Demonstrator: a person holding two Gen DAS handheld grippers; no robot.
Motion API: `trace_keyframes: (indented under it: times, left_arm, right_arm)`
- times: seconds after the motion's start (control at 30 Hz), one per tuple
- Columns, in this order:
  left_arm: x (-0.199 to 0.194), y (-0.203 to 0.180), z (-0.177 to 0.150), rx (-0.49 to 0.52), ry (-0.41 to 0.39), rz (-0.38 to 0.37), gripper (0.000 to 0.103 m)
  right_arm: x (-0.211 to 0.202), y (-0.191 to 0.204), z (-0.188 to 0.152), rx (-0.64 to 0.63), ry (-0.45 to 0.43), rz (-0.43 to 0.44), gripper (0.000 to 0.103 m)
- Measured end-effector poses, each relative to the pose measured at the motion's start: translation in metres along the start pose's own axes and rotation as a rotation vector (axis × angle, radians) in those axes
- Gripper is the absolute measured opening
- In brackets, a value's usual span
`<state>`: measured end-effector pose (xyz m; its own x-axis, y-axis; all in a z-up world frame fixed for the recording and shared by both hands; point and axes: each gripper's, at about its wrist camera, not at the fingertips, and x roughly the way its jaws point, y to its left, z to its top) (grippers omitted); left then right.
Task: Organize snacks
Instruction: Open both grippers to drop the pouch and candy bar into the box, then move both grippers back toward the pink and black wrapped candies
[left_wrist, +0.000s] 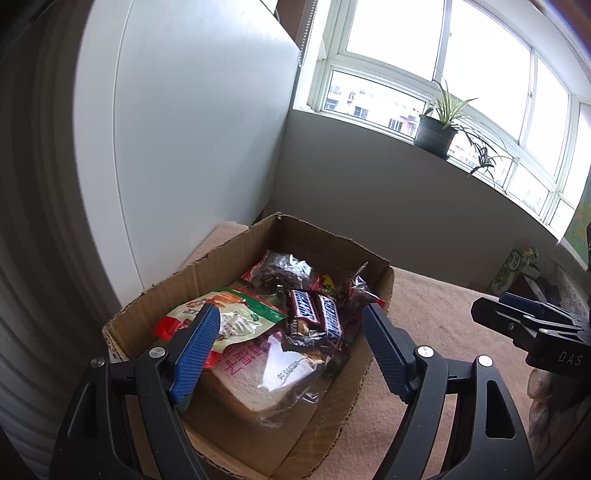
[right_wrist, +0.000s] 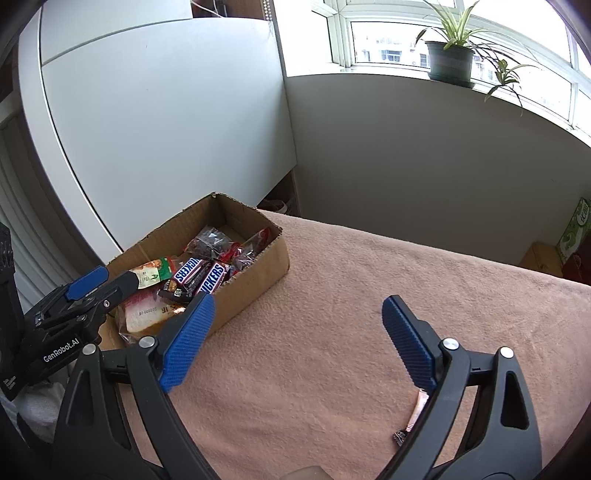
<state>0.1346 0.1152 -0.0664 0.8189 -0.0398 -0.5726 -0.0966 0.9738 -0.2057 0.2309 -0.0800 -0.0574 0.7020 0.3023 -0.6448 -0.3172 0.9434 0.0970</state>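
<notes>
An open cardboard box (left_wrist: 236, 243) stands on the pink cloth and holds several snacks. Among them are two Snickers bars (left_wrist: 325, 317), a green and red packet (left_wrist: 236, 314), a clear bag of sliced bread (left_wrist: 266, 376) and dark red packets (left_wrist: 280, 269). My left gripper (left_wrist: 291, 310) hangs open above the box with nothing between its pads. My right gripper (right_wrist: 299, 301) is open over bare cloth, to the right of the box (right_wrist: 258, 273). A small pink wrapper (right_wrist: 415, 413) lies on the cloth, partly hidden behind its right finger.
The pink cloth (right_wrist: 369, 266) covers the table and stretches right of the box. A white cabinet (left_wrist: 184, 129) stands close behind the box. A potted plant (left_wrist: 436, 133) sits on the window sill. A green carton (right_wrist: 574, 229) is at the far right.
</notes>
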Motion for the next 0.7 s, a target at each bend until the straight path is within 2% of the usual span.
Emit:
trace_keyframes:
  times: [0.1, 0.2, 0.33, 0.47, 0.57, 0.7]
  left_arm:
    - [-0.001, -0.015, -0.005, 0.023, 0.002, -0.03, 0.079]
    - [0.001, -0.03, -0.013, 0.024, 0.028, -0.098, 0.079]
    - [0.003, -0.057, -0.026, 0.09, 0.049, -0.134, 0.079]
    - [0.007, -0.074, -0.033, 0.081, 0.102, -0.215, 0.079]
    - [0.013, -0.088, -0.038, 0.091, 0.129, -0.238, 0.079]
    - [0.02, -0.106, -0.043, 0.093, 0.169, -0.282, 0.079]
  right_arm:
    - [-0.014, -0.021, -0.01, 0.029, 0.002, -0.02, 0.098]
    - [-0.028, -0.048, -0.026, 0.08, 0.002, -0.047, 0.098]
    - [-0.043, -0.083, -0.056, 0.172, 0.015, -0.061, 0.098]
    - [-0.045, -0.103, -0.083, 0.21, 0.052, -0.088, 0.098]
    - [-0.045, -0.112, -0.098, 0.227, 0.077, -0.088, 0.097]
    - [-0.046, -0.111, -0.113, 0.214, 0.109, -0.09, 0.086]
